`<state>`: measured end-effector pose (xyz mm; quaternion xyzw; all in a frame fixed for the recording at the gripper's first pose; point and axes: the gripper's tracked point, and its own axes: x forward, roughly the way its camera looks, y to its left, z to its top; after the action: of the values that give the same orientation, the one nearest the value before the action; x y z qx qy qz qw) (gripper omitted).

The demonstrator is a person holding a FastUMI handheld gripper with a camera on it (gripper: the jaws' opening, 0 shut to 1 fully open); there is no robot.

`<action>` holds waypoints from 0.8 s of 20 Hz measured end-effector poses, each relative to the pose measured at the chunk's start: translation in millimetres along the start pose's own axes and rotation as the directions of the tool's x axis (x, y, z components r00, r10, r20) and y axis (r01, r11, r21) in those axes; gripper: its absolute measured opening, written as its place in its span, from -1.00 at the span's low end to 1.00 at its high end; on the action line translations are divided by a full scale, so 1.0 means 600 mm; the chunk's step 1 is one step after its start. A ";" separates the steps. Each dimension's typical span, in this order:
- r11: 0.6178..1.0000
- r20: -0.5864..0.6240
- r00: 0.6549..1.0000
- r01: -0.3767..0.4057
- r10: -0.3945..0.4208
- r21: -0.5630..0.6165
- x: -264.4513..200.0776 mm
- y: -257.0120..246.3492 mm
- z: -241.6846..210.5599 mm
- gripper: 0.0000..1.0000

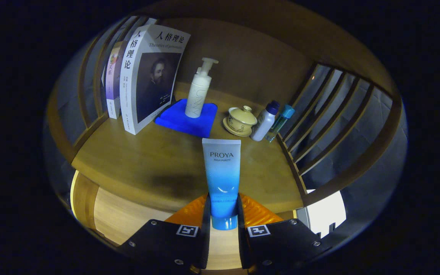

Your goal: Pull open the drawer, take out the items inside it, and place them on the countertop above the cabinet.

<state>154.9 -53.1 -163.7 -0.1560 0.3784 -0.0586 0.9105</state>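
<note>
A blue tube with a blue cap stands upright between my fingers, cap end down. My gripper is shut on the blue tube near its cap, both fingers pressing its sides. The tube is held above the front edge of the wooden countertop. Below the fingers lies the open drawer, its pale wooden bottom showing.
On the countertop stand several books at the back left, a white pump bottle on a blue cloth, a yellow lidded cup, a white bottle and a teal-capped bottle. Wooden slats rail the right side.
</note>
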 end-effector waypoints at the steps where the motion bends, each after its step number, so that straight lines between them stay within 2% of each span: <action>1: 1.000 0.004 1.000 -0.011 0.011 0.008 0.011 0.003 0.010 -0.35; 7: 0.991 0.023 0.994 -0.112 0.111 0.078 0.075 0.038 0.035 -0.32; 16: 0.983 0.014 0.987 -0.161 0.160 0.090 0.120 0.054 0.028 -0.16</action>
<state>216.9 -34.8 -211.4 -0.0835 0.3835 -0.0018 0.9197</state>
